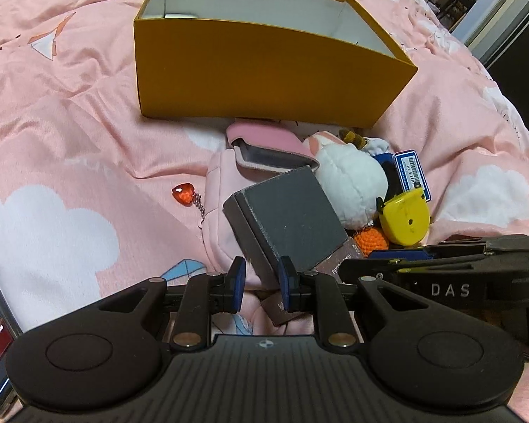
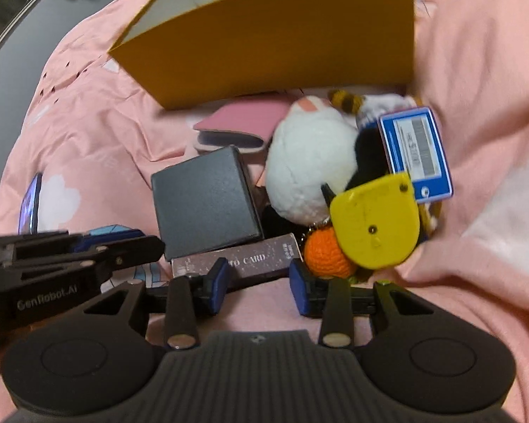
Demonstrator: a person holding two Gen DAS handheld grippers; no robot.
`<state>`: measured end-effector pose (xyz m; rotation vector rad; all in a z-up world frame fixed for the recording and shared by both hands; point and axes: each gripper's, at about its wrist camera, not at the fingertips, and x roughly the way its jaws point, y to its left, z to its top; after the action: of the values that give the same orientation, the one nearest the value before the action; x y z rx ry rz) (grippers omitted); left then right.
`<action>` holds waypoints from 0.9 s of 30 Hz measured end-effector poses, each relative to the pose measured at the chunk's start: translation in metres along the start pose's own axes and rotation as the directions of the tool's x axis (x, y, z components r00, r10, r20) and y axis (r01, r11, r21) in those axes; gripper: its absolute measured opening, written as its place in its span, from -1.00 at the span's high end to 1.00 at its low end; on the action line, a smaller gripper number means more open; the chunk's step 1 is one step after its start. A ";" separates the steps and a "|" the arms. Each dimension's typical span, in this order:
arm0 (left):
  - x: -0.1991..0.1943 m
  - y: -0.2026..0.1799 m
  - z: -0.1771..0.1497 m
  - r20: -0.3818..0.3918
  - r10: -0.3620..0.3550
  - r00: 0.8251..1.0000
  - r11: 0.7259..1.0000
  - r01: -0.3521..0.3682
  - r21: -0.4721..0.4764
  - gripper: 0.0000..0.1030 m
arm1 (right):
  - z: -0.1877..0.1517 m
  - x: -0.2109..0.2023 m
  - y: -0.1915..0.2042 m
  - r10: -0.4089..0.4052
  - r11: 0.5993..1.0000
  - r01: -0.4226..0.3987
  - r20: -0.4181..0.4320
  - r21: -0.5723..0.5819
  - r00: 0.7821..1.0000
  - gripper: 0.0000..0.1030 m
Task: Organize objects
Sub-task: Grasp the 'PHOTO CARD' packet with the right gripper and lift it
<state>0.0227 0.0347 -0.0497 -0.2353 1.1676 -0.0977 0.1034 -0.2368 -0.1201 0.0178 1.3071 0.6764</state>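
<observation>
Objects (image 2: pixel 310 176) piled below both down-tilted tools (image 2: pixel 259 278)

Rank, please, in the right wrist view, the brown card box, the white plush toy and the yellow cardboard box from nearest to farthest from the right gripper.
1. Brown card box: just ahead of the right gripper.
2. White plush toy: mid-pile, slightly right.
3. Yellow cardboard box: at the back, on the pink bedding.

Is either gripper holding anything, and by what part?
Left gripper pinches the grey box by its near corner; right gripper is open, holding nothing.
</observation>
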 end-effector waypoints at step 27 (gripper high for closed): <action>0.003 0.008 -0.001 -0.002 -0.005 1.000 1.000 0.005 -0.014 0.57 | 0.011 0.002 -0.002 0.061 0.991 -0.055 -0.046 0.125 0.997 -0.10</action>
<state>0.0229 0.0420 -0.0550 -0.2504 1.1699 -0.0938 0.1145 -0.2333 -0.1191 0.1409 1.3992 0.6475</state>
